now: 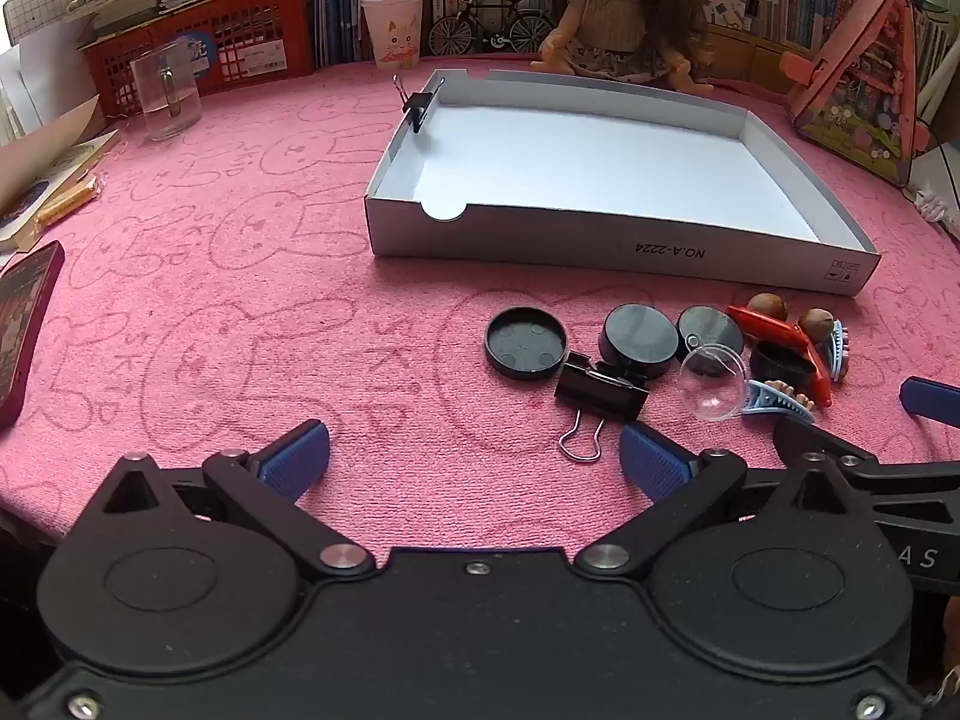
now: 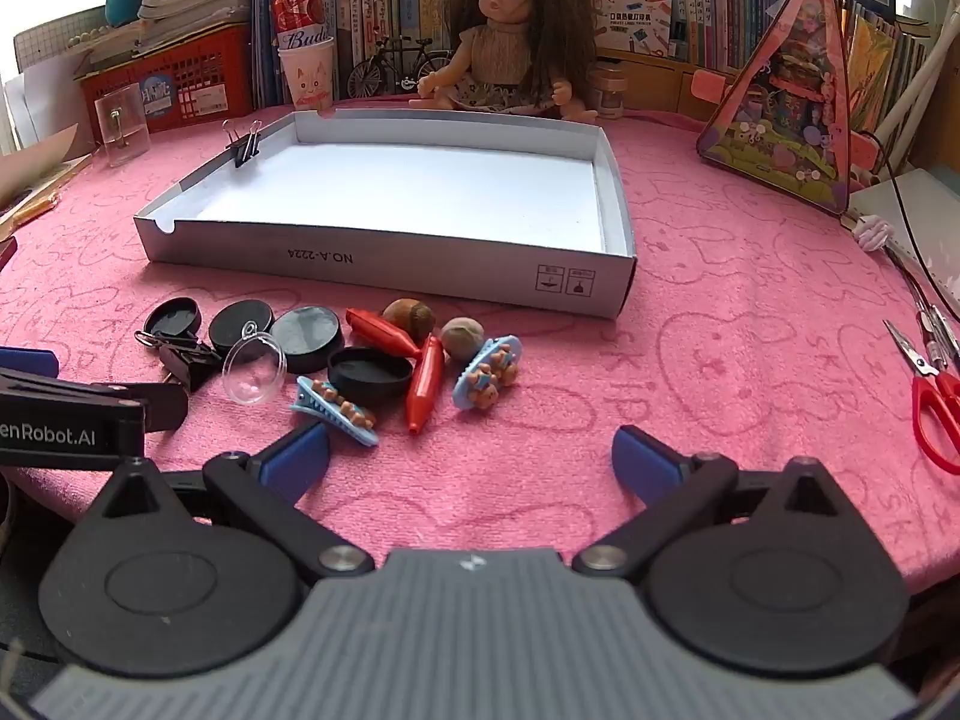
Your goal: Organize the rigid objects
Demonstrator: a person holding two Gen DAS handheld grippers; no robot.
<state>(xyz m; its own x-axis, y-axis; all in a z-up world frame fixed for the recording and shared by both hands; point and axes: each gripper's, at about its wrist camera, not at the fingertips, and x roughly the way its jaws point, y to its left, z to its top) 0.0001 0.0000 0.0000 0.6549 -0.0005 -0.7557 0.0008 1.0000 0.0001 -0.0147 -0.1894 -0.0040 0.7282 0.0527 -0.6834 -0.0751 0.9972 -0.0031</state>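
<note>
A white cardboard tray lies on the pink cloth, with a small black binder clip clamped on its left wall. In front of it lies a heap of small items: black round lids, a large black binder clip, a clear plastic half-sphere, red clips, two nuts, blue hair clips. My left gripper is open and empty, just short of the large binder clip. My right gripper is open and empty, near the hair clips.
A doll, toy bicycle, paper cup and can, red basket and books line the back. A glass cup stands at back left, a phone at left. A pink triangular case and red scissors are at right.
</note>
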